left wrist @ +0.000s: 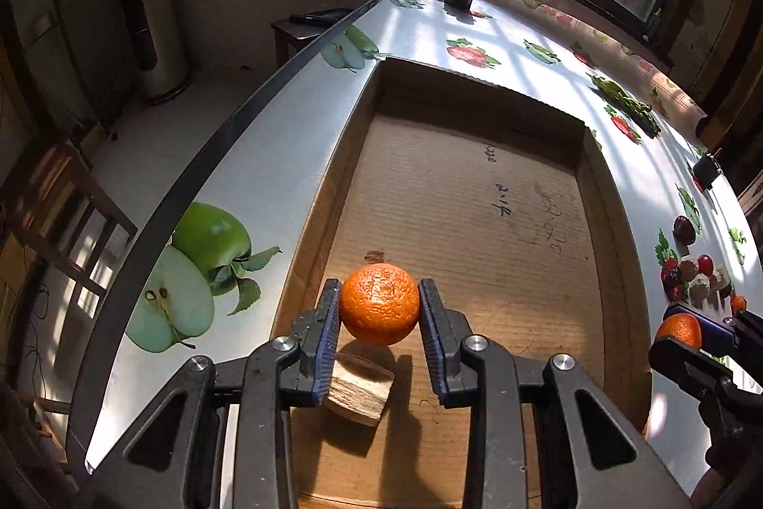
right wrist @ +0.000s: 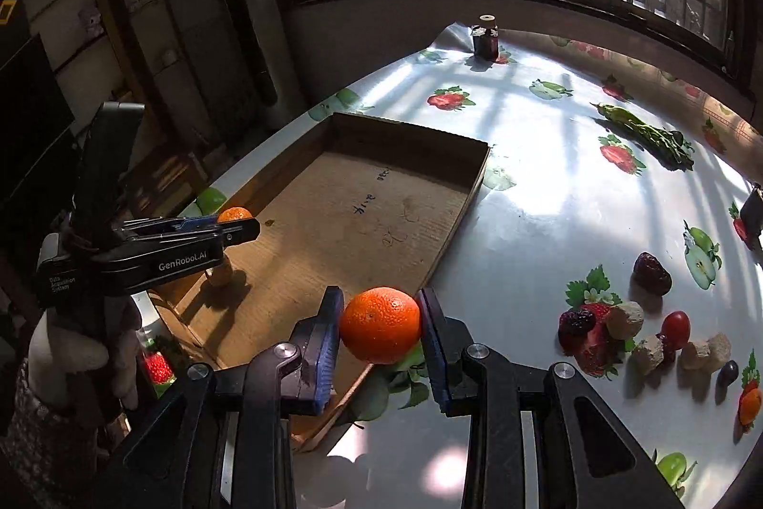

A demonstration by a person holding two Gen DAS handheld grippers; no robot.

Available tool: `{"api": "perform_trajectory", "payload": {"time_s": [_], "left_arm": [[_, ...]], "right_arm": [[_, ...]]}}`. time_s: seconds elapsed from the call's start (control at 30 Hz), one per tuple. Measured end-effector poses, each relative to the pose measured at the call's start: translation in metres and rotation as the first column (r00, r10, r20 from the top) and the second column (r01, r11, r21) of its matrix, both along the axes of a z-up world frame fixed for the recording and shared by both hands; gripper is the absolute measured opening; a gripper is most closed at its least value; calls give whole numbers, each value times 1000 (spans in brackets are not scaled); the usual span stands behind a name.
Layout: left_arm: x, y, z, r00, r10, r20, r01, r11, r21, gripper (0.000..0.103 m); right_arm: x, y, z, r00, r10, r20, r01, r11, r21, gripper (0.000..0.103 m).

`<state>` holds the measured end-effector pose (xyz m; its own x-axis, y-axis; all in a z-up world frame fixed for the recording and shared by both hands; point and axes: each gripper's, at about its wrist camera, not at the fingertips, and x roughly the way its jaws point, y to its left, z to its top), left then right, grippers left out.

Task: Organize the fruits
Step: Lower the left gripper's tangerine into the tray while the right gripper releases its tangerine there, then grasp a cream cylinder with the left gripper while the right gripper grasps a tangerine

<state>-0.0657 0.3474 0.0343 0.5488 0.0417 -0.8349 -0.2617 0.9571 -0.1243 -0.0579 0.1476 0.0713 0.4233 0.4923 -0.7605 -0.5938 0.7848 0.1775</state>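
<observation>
Tongs: our left tongs (left wrist: 380,303) pinch one orange (left wrist: 379,303) above the cardboard tray's (left wrist: 477,194) near left end | our right tongs (right wrist: 381,324) pinch a second orange (right wrist: 380,325) over the tray's near right rim | more fruit pieces (right wrist: 648,337) lie right on the surface (right wrist: 548,194)

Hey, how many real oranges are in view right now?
2. One orange is held in the left claw over the cardboard tray; the other orange is in the right claw at the tray's near edge. Others may be hidden.
</observation>
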Motion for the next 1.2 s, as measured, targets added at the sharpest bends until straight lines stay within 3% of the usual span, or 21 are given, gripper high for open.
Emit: {"api": "perform_trajectory", "payload": {"time_s": [0.27,0.43,0.6,0.63,0.7,0.77,1.0,1.2], "left_arm": [[6,0,-9,999,-37,-13,37,999,-13,32],[4,-2,-2,1000,-26,9,26,999,-36,44],[-16,-4,24,996,19,85,-14,998,-62,54],[-21,-6,32,994,28,108,-21,997,-69,55],[-32,-12,45,987,33,157,-18,995,-95,68],[-42,-23,57,977,23,210,1,994,-114,74],[-47,-86,79,958,-79,275,122,982,-141,74],[-38,-154,78,939,-207,274,248,961,-123,74]], "right_arm": [[20,44,-46,995,19,-98,-27,997,-73,35],[19,50,-46,995,35,-90,-42,996,-79,35],[13,41,-32,998,21,-51,-23,999,-42,52],[11,36,-27,999,16,-42,-17,999,-30,53],[6,22,-15,1000,4,-19,-4,1000,-4,54],[2,5,-7,1000,-21,7,21,1000,12,61],[-5,-69,13,989,-143,33,141,989,50,63],[-14,-144,11,963,-263,60,262,965,22,65]]}}
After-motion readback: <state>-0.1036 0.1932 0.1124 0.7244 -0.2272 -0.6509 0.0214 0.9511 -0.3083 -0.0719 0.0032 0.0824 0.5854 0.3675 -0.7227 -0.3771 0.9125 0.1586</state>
